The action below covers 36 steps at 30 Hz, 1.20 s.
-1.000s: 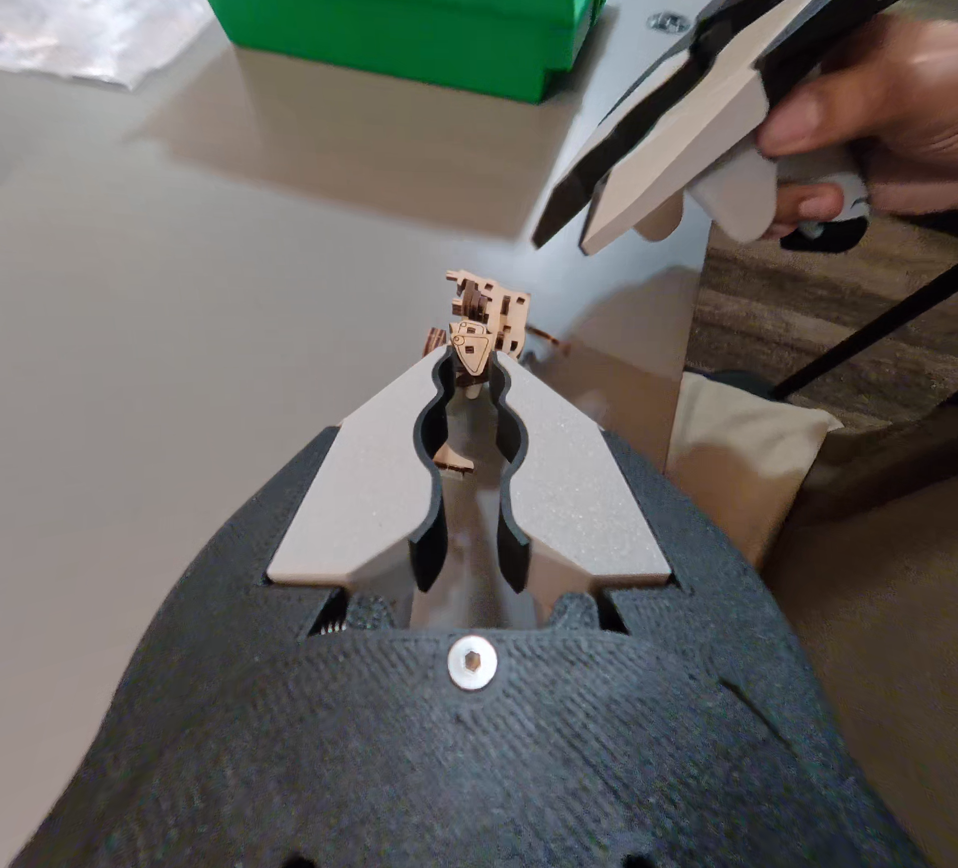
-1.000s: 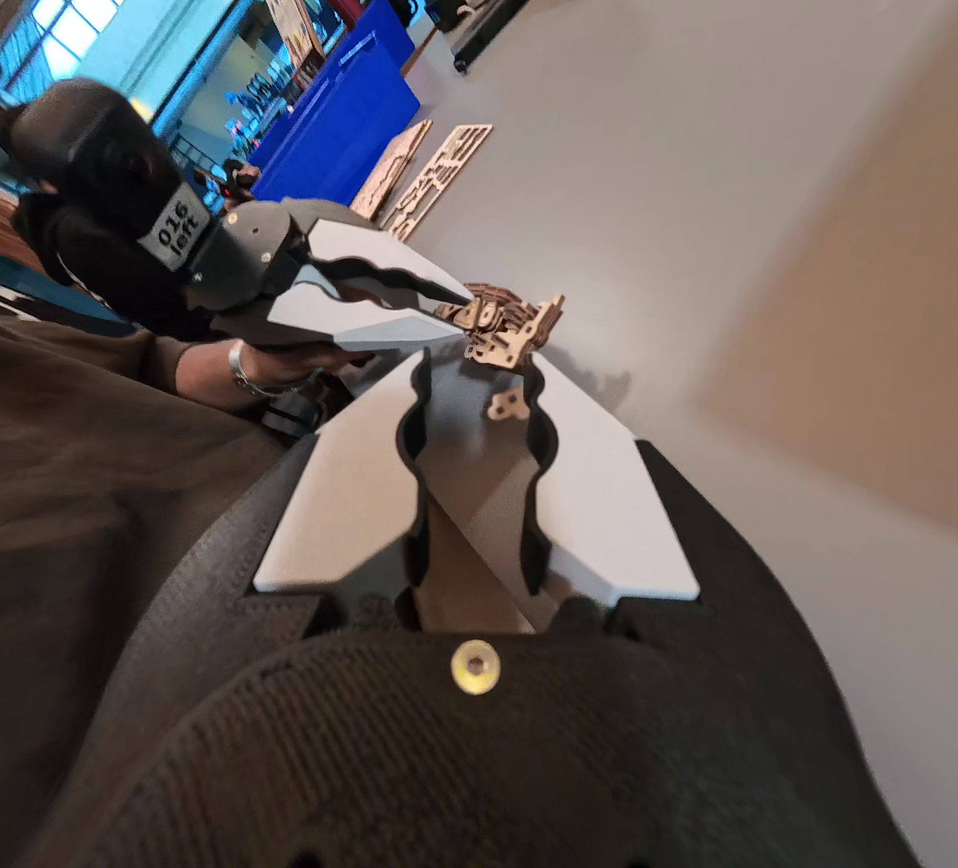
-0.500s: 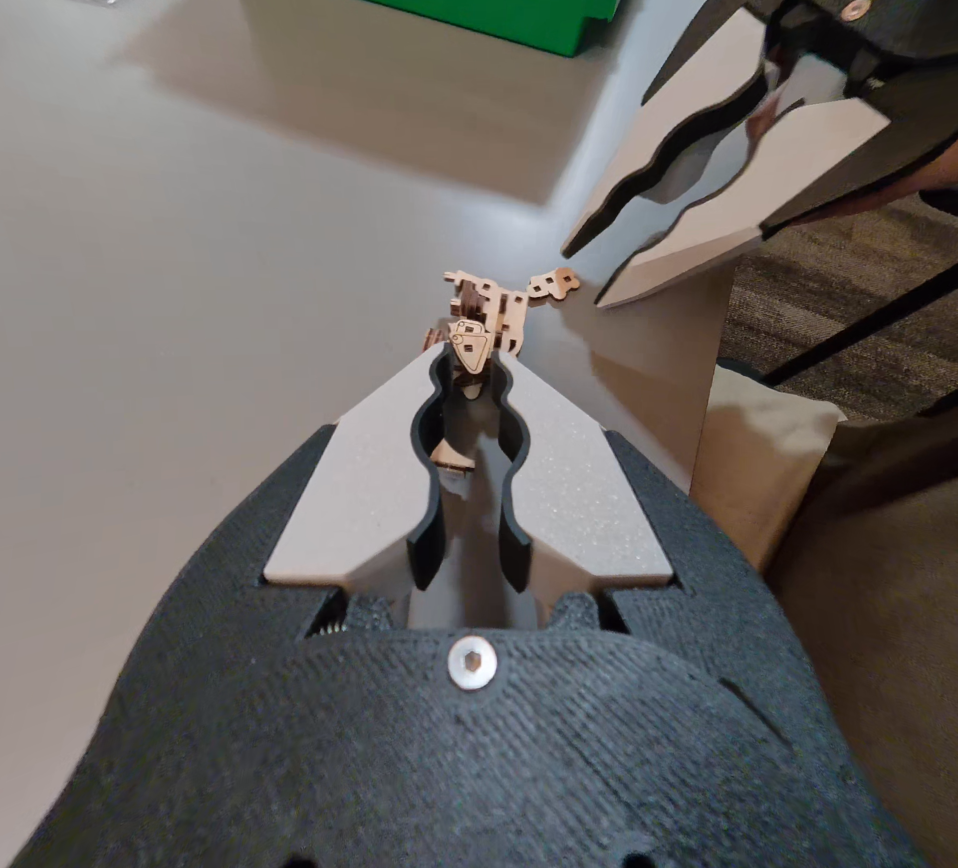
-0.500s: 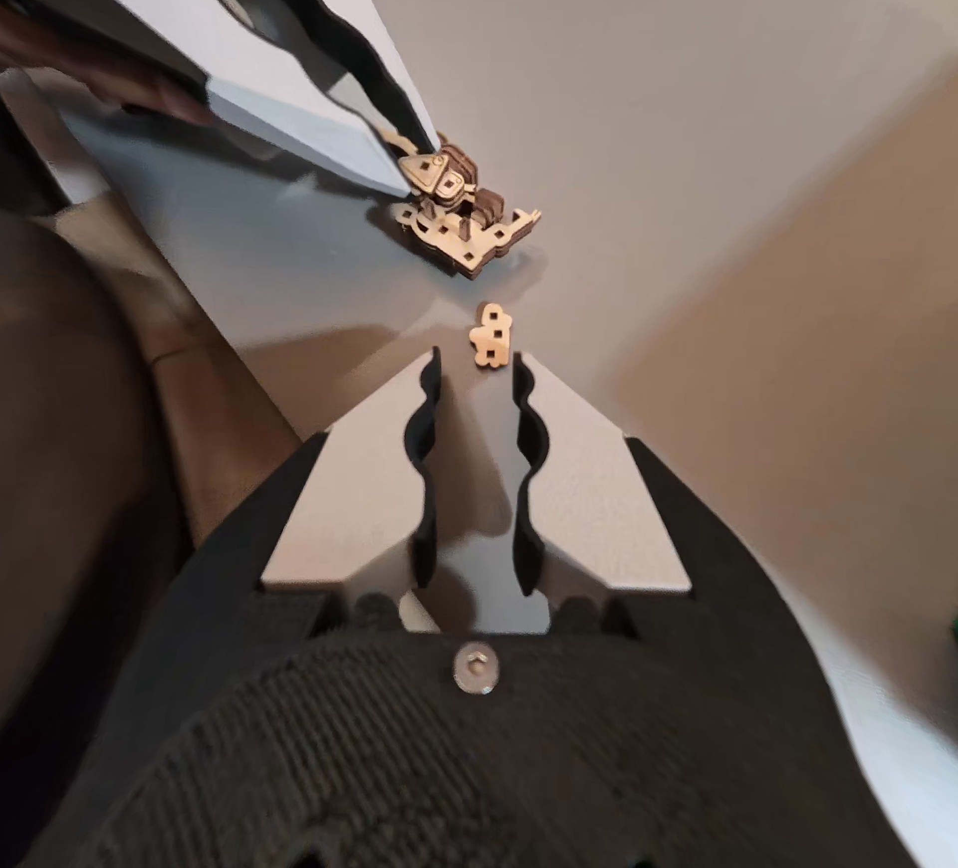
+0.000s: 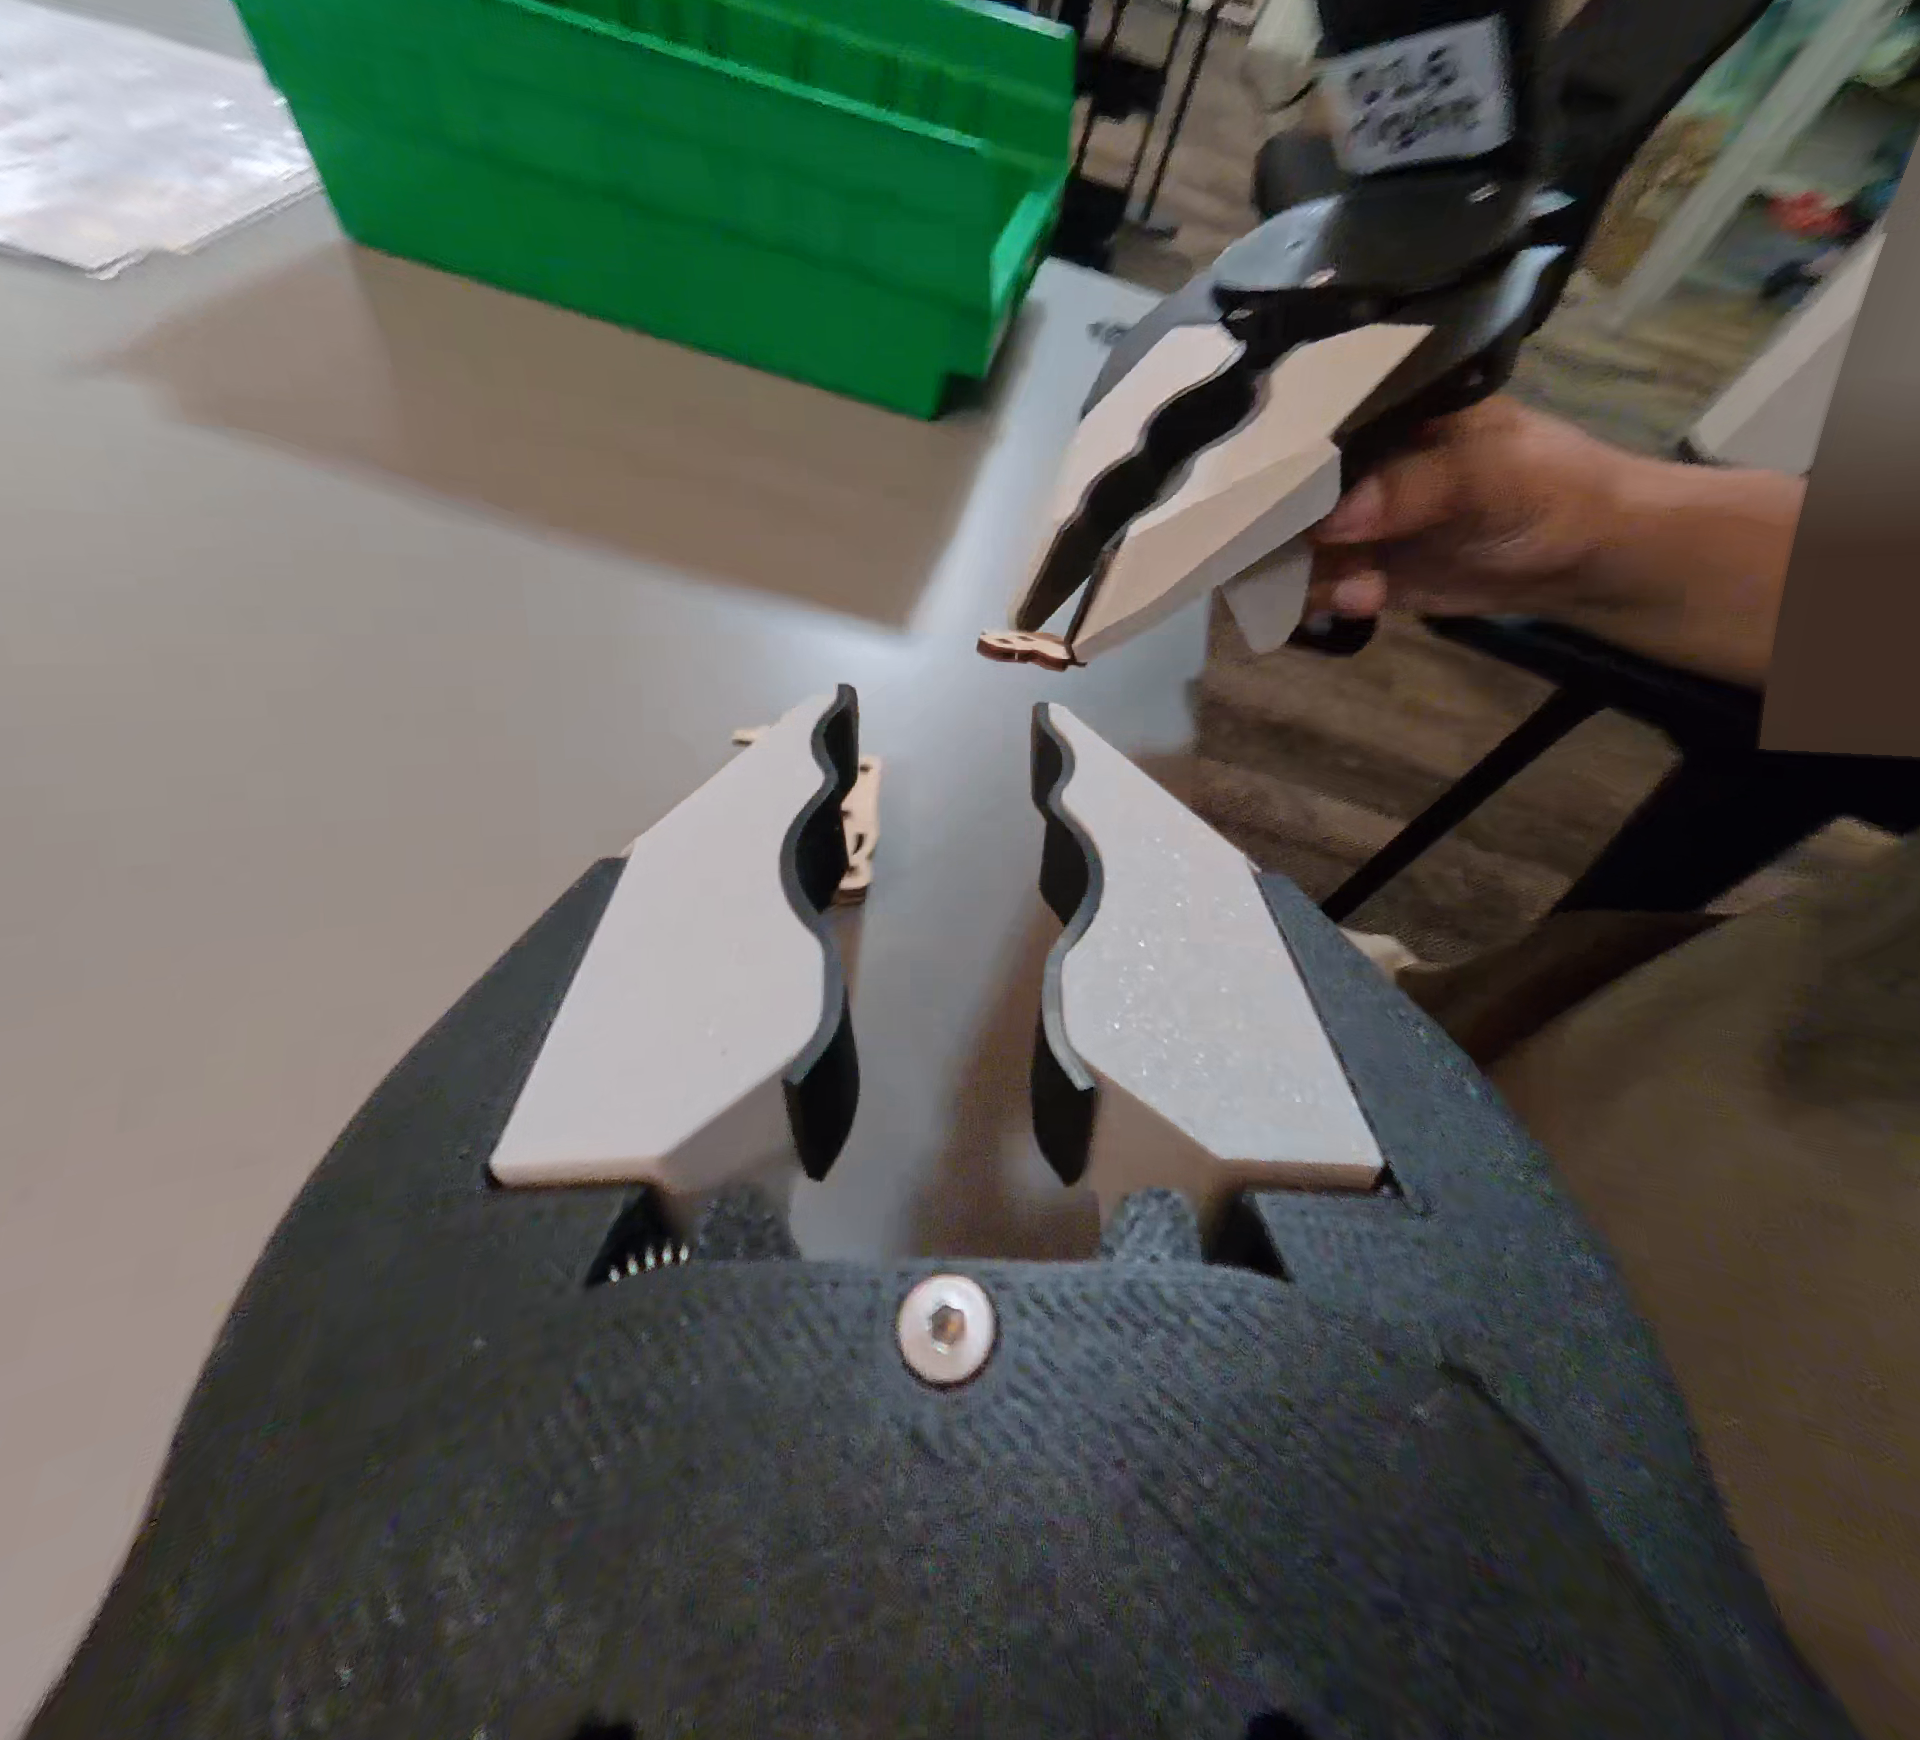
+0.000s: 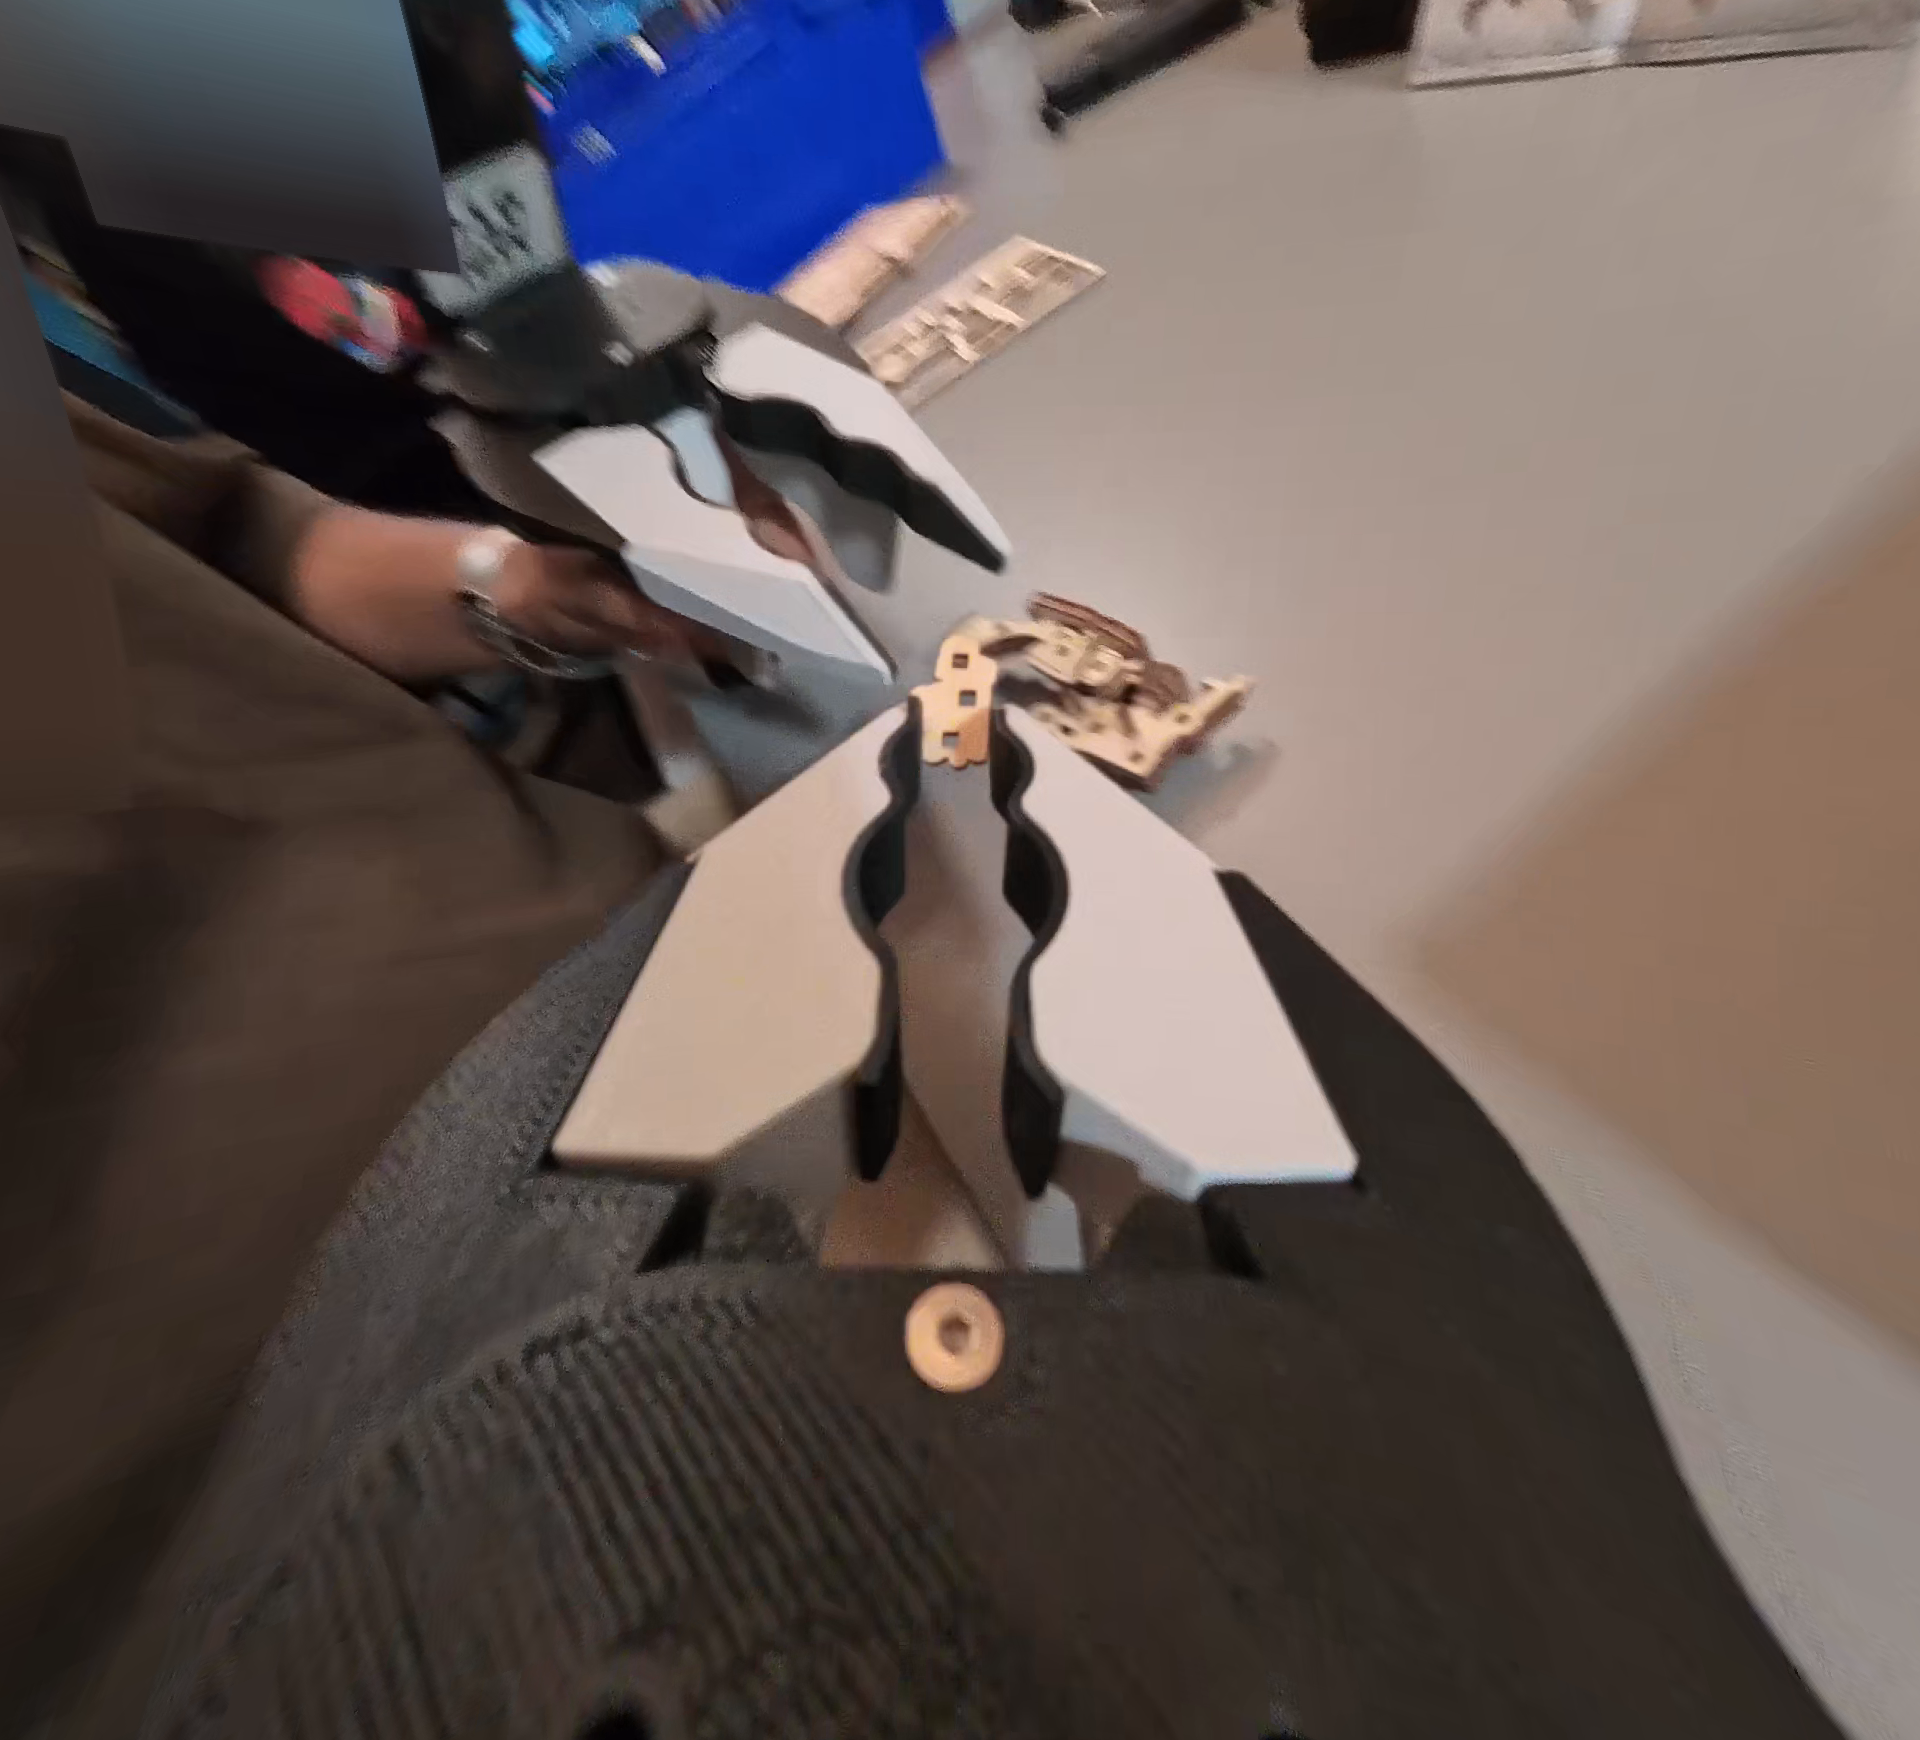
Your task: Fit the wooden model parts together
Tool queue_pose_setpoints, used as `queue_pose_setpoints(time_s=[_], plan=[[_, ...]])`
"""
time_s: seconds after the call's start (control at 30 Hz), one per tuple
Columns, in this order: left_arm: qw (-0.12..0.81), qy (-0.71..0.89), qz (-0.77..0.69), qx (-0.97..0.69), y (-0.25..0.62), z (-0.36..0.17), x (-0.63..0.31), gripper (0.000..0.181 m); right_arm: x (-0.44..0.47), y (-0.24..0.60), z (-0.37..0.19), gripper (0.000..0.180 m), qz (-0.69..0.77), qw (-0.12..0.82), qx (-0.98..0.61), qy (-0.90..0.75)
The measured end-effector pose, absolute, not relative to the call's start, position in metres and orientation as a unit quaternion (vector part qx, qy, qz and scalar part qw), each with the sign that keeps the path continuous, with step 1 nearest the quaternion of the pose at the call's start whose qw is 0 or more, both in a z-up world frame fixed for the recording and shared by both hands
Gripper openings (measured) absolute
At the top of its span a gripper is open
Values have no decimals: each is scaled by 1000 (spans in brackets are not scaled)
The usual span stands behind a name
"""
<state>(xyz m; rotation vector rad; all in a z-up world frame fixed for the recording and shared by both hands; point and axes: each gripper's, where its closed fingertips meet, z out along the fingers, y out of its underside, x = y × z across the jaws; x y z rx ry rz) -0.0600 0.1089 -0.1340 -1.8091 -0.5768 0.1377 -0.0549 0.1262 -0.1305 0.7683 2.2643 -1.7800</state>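
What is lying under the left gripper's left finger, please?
A flat wooden model piece lies on the table there, only its edge showing; the rest is hidden by the finger. The right wrist view shows the part-built model.

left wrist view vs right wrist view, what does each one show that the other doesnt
Only the left wrist view shows the green plastic bin at the table's far side and clear plastic sheets beside it. Only the right wrist view shows the blue bin, flat wooden part sheets and the whole partly built wooden model. Both show the grey table, the open left gripper and the right gripper shut on a small flat wooden piece.
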Motion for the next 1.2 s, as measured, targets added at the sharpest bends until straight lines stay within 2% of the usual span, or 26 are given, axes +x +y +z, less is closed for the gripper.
queue_pose_setpoints(time_s=[0.13, 0.33, 0.47, 0.5, 0.67, 0.87, 1.07, 1.17, 1.2], plan=[[600, -239, 31, -763, 113, -127, -52, 25, -51, 126, -120, 11, -625, 152, 277, 714], [606, -258, 36, -751, 100, -126, -46, 16, -54, 108, -112, 11, -627, 120, 237, 732], [620, -283, 61, -729, 80, -120, -45, 17, -34, 75, -115, 11, -605, 202, 181, 749], [621, -287, 75, -725, 73, -119, -45, 19, -30, 69, -114, 1, -604, 233, 171, 743], [623, -282, 124, -719, 52, -115, -34, 9, -24, 44, -108, 0, -590, 365, 165, 701], [592, -306, 166, -727, 37, -126, -30, 6, -25, 25, -116, 0, -565, 373, 160, 719], [572, -319, 176, -735, 36, -135, -34, 8, -30, 24, -125, 0, -556, 341, 172, 738], [559, -326, 175, -742, 38, -141, -38, 17, -32, 28, -130, 0, -552, 317, 175, 751], [561, -325, 169, -742, 40, -141, -38, 28, -32, 29, -131, 0, -551, 311, 176, 754]])
